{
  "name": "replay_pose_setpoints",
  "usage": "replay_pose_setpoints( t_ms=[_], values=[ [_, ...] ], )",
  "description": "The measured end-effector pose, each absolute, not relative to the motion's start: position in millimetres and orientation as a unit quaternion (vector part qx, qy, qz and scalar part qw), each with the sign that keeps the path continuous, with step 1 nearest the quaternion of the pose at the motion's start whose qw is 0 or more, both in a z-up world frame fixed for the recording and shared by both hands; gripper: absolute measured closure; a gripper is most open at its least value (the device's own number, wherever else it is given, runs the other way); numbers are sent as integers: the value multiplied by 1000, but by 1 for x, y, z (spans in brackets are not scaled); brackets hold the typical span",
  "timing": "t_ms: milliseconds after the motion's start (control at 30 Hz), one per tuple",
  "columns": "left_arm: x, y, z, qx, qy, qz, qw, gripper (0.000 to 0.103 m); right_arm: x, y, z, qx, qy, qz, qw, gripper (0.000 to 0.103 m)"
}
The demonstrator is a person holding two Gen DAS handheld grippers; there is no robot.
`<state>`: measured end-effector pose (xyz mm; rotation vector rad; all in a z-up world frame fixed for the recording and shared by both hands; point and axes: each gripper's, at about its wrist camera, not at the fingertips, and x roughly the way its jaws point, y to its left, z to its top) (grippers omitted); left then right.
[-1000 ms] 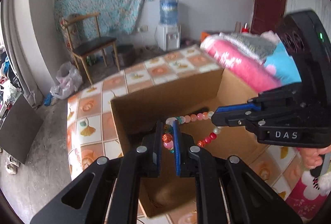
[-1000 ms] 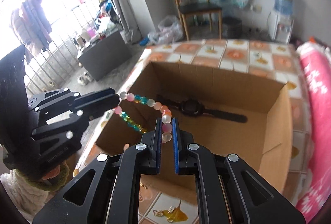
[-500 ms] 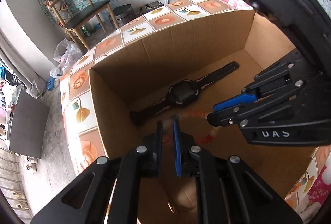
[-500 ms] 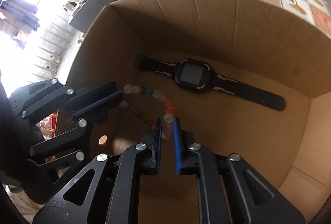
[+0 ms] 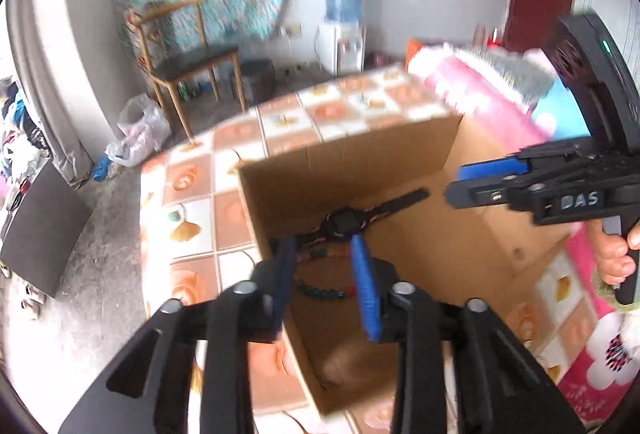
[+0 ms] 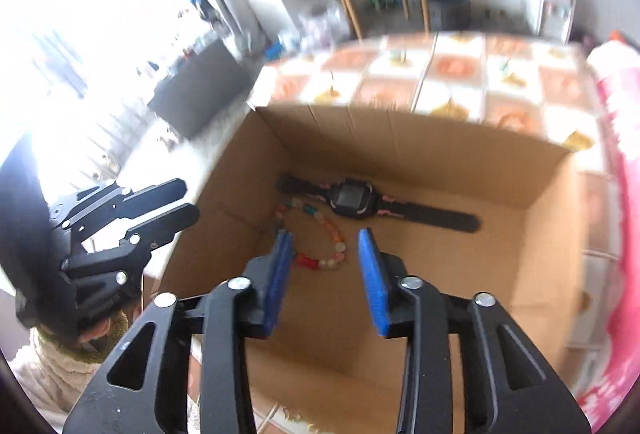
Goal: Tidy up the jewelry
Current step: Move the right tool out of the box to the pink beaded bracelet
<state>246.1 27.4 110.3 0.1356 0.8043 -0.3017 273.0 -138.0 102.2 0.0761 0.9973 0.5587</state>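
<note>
A multicoloured bead bracelet [image 6: 339, 238] lies loose on the floor of the open cardboard box [image 6: 400, 137], just in front of a black watch [image 6: 352, 195] with pink trim. My right gripper [image 6: 324, 246] hangs above the box with its jaws opening and nothing between the blue pads. My left gripper [image 5: 324, 268] is also over the box, jaws opening and empty. Below it I see the bracelet [image 5: 320, 290] and the watch [image 5: 344, 224]. Each gripper shows in the other's view: the right gripper [image 5: 456, 181] and the left gripper [image 6: 188, 199].
The box [image 5: 400, 153] stands on a floral tiled table [image 5: 192, 201]. A pink blanket [image 5: 480, 93] lies to the right. Behind are a wooden chair [image 5: 188, 61], a water dispenser [image 5: 342, 29] and a grey cabinet [image 6: 200, 89] on the floor.
Both grippers carried the bracelet down into the box, let it go and drew back up. Their jaws went from shut on the beads to apart. The bracelet now rests beside the watch.
</note>
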Motion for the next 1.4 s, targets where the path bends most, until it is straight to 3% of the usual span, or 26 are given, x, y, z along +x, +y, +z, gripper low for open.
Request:
replay_pose_setpoints(
  t_ms=[200,300,433,633,800,933,1067,1167,1400],
  values=[
    [155,43,137,37,328,-149,932,34,196,-166,141,41,399,257,879,41],
    [117,43,131,23,324,-153,934,24,149,-176,139,50,376,240,893,30],
    [91,34,95,17,357,-148,922,20,105,-186,108,58,391,186,900,21],
    [87,8,6,43,448,-121,885,19,81,-193,25,21,488,30,872,21],
    [97,4,-35,32,487,-108,866,19,85,-198,-9,25,524,-6,851,21],
    [96,3,-44,45,484,-95,869,16,94,-197,-28,-1,534,-26,845,20],
    [96,0,-49,54,488,-89,866,6,96,-195,-48,-46,551,-34,832,16],
    [95,0,-49,54,484,-91,868,6,97,-197,-50,-54,548,-35,834,8],
    [97,0,-49,62,493,-99,862,5,106,-216,-59,-1,563,-21,826,8]
  ],
)
